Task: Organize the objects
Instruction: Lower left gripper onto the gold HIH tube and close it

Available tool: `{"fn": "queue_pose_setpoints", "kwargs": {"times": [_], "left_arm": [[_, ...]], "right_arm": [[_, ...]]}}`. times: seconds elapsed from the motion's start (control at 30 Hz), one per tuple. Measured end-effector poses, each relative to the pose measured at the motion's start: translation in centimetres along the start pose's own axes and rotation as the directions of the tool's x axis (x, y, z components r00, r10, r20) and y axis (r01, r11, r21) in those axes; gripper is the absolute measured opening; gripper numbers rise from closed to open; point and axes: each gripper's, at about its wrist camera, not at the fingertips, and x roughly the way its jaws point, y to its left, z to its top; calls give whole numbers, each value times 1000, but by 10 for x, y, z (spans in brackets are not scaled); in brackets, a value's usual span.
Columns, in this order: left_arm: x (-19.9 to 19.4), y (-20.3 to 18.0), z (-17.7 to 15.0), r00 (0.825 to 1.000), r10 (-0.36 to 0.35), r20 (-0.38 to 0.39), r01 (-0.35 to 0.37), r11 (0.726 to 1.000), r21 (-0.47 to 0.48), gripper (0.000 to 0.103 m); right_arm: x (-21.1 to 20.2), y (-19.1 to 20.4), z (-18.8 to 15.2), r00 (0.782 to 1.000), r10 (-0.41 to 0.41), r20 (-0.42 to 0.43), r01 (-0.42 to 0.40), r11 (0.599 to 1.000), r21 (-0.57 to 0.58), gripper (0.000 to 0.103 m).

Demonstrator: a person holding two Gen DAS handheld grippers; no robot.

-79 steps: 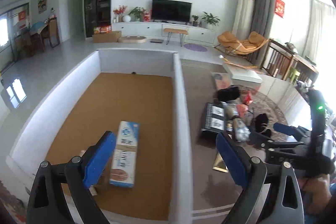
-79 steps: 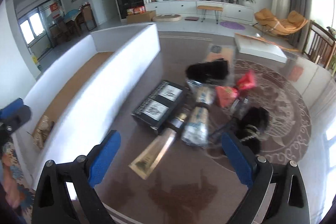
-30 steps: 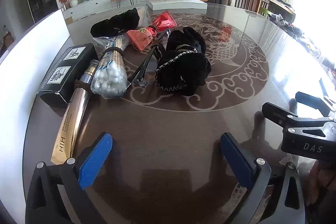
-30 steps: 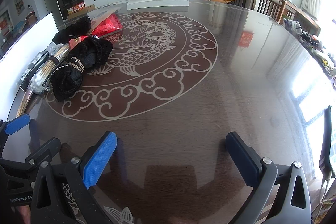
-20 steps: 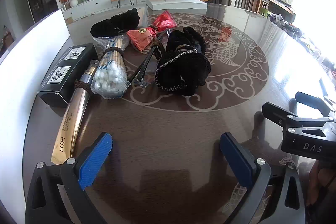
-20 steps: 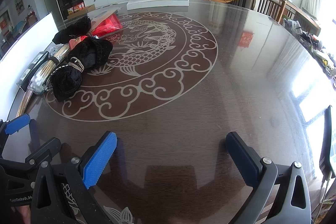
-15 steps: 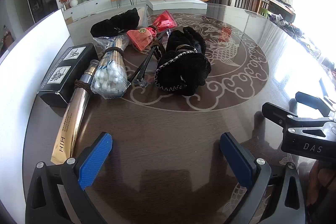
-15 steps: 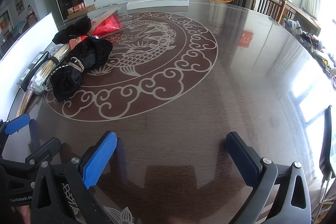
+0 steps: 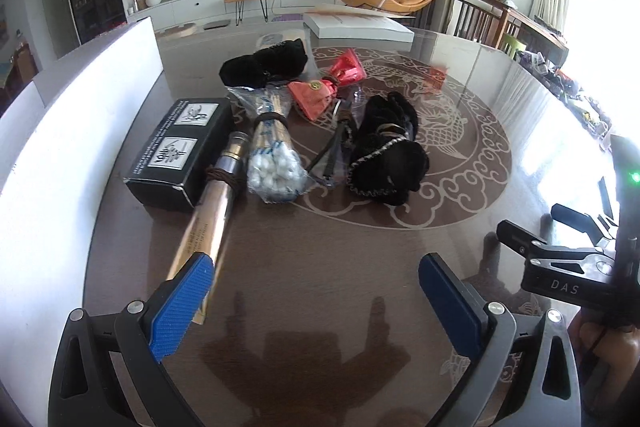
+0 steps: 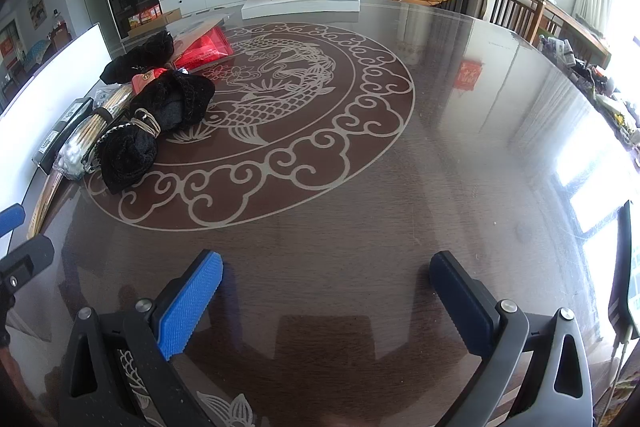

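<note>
Now, left gripper (image 9: pixel 316 291): spread wide, nothing between the pads, low over the glossy round table (image 9: pixel 320 267).
Right gripper (image 10: pixel 326 291): likewise spread, empty, over bare tabletop well clear of the pile.
Gold tube (image 9: pixel 208 215): lying lengthwise, near end just beside the left blue pad (image 9: pixel 180 307).
Black box (image 9: pixel 176 151): flat against the tube's left side.
Cotton swab bag (image 9: pixel 272 155): right of the tube.
Black pouch (image 9: pixel 384 155): right of the swabs, on the table's pattern.
Red packets (image 9: pixel 328 83): behind, near another black pouch (image 9: pixel 264 65).
</note>
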Motion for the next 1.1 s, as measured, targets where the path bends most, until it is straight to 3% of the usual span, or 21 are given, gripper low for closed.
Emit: {"fn": "queue_pose_setpoints", "kwargs": {"times": [0.1,0.3,0.7,0.77,0.83,0.9,0.93,1.1], "left_arm": [[9,25,7,997,69,-28,-70,997,-30,103],[32,57,5,993,81,-82,-87,994,-70,103],[68,41,37,994,61,-86,-63,998,-27,101],[62,38,35,996,65,-62,-67,997,-33,86],[53,36,30,997,72,-35,-73,997,-34,58],[46,34,24,997,72,-30,-73,996,-40,42],[42,34,19,996,79,-27,-81,996,-50,28],[21,22,-7,996,88,-35,-91,991,-97,25]], "right_arm": [[0,0,0,1000,0,0,0,1000,0,103],[0,0,0,1000,1,0,-1,1000,0,103],[0,0,0,1000,1,0,-1,1000,0,103],[0,0,0,1000,0,1,0,1000,0,103],[0,0,0,1000,1,1,-1,1000,0,103],[0,0,0,1000,1,1,-1,1000,0,103],[0,0,0,1000,1,1,-1,1000,0,103],[0,0,0,1000,1,1,-1,1000,0,103]]}}
